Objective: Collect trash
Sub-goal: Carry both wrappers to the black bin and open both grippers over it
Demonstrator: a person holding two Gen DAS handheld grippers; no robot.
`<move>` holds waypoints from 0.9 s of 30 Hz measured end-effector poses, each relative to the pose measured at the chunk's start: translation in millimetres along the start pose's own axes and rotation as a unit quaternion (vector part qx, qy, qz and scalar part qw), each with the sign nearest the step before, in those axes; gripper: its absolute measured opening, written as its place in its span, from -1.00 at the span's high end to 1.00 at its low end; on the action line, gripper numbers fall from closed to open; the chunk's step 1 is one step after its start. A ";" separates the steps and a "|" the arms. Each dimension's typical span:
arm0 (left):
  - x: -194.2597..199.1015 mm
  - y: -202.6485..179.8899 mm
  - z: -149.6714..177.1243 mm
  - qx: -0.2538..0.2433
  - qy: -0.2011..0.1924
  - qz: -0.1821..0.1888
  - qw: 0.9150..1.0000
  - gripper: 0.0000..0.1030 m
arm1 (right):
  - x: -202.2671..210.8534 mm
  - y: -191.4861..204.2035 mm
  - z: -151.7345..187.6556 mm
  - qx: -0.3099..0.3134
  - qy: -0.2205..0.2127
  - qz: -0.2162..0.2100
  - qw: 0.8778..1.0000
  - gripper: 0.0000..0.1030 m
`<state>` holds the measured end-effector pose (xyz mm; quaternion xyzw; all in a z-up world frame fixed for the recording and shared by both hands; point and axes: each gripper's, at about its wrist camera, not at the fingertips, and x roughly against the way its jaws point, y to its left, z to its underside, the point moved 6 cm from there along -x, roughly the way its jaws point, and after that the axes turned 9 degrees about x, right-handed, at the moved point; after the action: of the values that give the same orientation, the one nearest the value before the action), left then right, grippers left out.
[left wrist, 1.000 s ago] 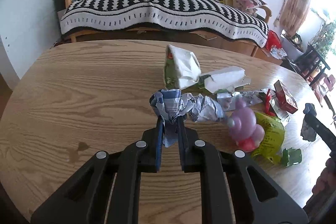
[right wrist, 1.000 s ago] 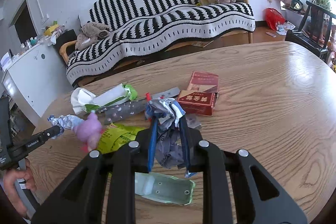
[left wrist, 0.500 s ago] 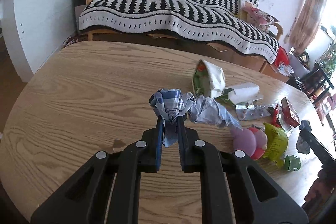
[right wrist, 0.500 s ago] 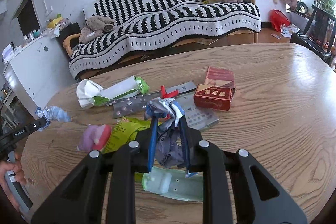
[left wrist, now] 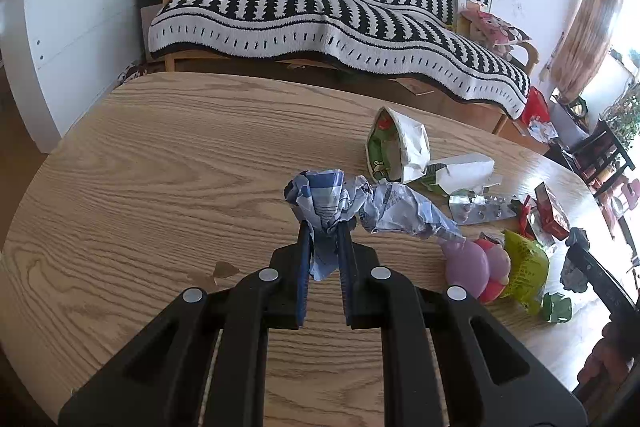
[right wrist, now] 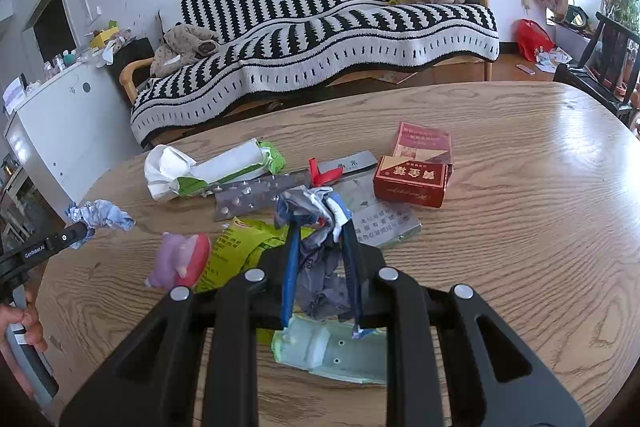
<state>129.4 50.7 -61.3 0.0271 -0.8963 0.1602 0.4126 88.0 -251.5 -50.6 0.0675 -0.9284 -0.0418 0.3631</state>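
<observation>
While each claw pinches only a corner — left claw [left wrist: 325, 227] on crumpled blue-white wrapper [left wrist: 360, 205], right claw [right wrist: 320, 227] on grey crumpled wrapper [right wrist: 316, 227] — either could be dropped onto the tabletop [left wrist: 160, 167].

Left hand-held gripper [left wrist: 325, 227] clamped on a crumpled blue-white wrapper [left wrist: 340, 201], held above the wooden table [left wrist: 160, 167], more litter seen right, striped sofa [left wrist: 340, 23] behind.

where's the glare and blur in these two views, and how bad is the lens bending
Left wrist view: daylight washes out the right edge, where the curtain smears; the table edge bows strongly. Right wrist view: sheen glares on the table at the right, the sofa curves with the fisheye, and the centre is sharp. Dark vignette rings both.
</observation>
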 end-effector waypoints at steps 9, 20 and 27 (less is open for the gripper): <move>54.1 -48.9 7.9 0.001 -0.039 0.064 0.997 0.77 | 60.4 -19.9 -15.7 -0.076 -0.073 -0.036 0.994 0.59; 160.5 -257.2 177.3 -0.141 0.057 0.258 0.954 0.77 | 291.5 -145.5 78.9 -0.088 -0.122 0.099 0.984 0.59; 157.4 -338.5 349.8 -0.237 0.220 0.288 0.901 0.76 | 323.3 -220.9 206.5 -0.187 -0.025 0.124 0.974 0.59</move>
<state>-168.6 -365.0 -66.5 -0.3670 -0.7628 0.0570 0.5294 -266.5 -514.1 -13.7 -0.1182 -0.9140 -0.1707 0.3486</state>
